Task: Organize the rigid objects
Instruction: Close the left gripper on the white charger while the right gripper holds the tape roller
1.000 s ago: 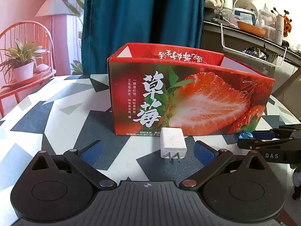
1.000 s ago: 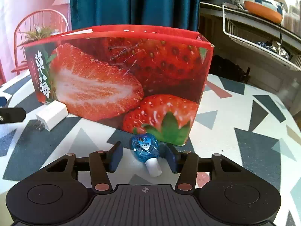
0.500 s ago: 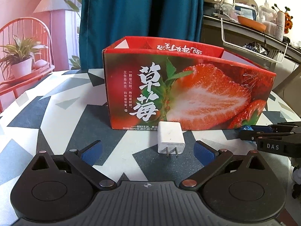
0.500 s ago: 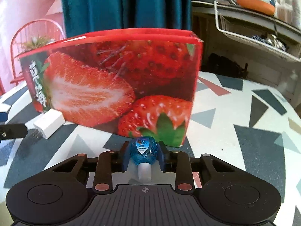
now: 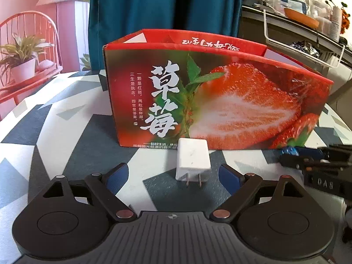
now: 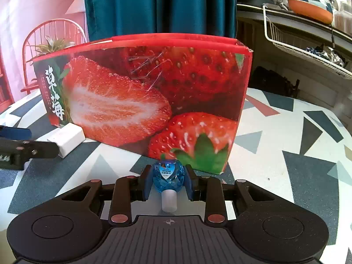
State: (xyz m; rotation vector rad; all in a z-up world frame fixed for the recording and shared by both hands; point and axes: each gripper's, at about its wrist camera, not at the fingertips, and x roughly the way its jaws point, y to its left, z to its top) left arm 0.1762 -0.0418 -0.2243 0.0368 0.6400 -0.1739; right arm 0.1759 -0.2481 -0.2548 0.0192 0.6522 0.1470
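Left wrist view: the left gripper (image 5: pixel 172 172) sits low in the frame with its jaws wide but closing, and the white charger (image 5: pixel 192 161) lies between them on the desk (image 5: pixel 44 132), prongs toward the camera. Neither blue pad touches it yet. The charger lies in the lower middle of the frame, its far end just in front of the strawberry box (image 5: pixel 220 101). To do this well, I judge the jaws should stay centred on the charger's flat sides and close squarely, so it does not twist or get pushed against the box. At the right edge the other gripper shows, marked "DAS".

The box front carries large white Chinese characters reading "草莓", with columns of small text beside them too fine to read. Upside-down white lettering runs along the inside of the far wall.

Right wrist view: the right gripper (image 6: pixel 168 181) is clamped on a small blue bottle (image 6: pixel 168 177), white cap toward the camera, in the lower middle of the frame just before the box's corner. I judge the next move is a lift clear over the box rim. The bottle's label is unreadable.
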